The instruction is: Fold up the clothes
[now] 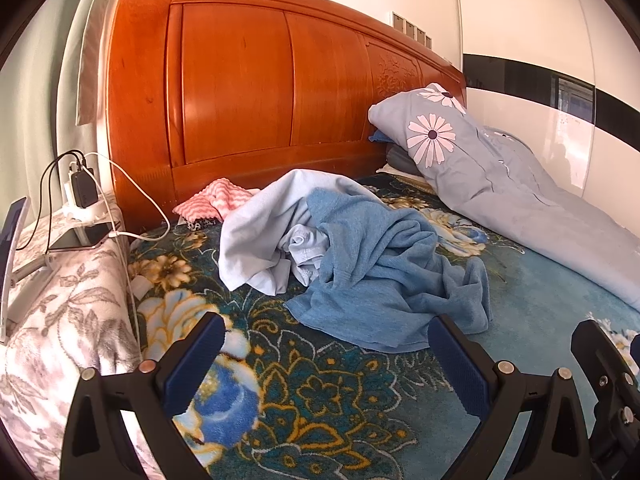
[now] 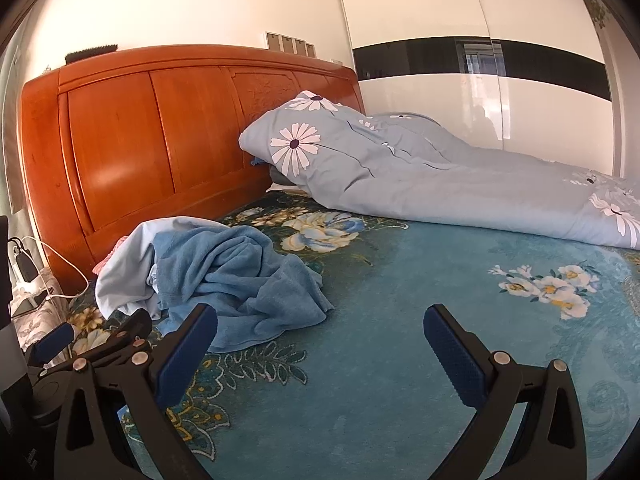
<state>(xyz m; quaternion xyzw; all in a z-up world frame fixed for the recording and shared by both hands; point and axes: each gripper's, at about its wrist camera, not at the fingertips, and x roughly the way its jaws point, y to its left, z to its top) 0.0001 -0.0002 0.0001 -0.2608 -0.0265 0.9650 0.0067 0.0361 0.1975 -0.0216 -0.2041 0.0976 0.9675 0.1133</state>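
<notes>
A crumpled blue garment (image 1: 384, 264) (image 2: 248, 276) lies in a heap on the floral teal bedspread (image 1: 320, 400) (image 2: 400, 320), partly over a pale blue-white garment (image 1: 260, 232) (image 2: 124, 264). A pink-and-white striped cloth (image 1: 208, 202) sits behind them by the headboard. My left gripper (image 1: 326, 340) is open just short of the heap's near edge, nothing between its blue pads. My right gripper (image 2: 320, 330) is open too, to the right of the heap, over bare bedspread. The right gripper's black frame shows at the left wrist view's right edge.
An orange wooden headboard (image 1: 240, 88) (image 2: 140, 140) backs the bed. A grey daisy-print duvet (image 1: 500, 188) (image 2: 420, 176) is bunched along the far right side. At left, a cloth-covered bedside stand (image 1: 68, 300) holds chargers, cables and a phone (image 1: 80, 236). White wardrobe doors (image 2: 500, 80) stand behind.
</notes>
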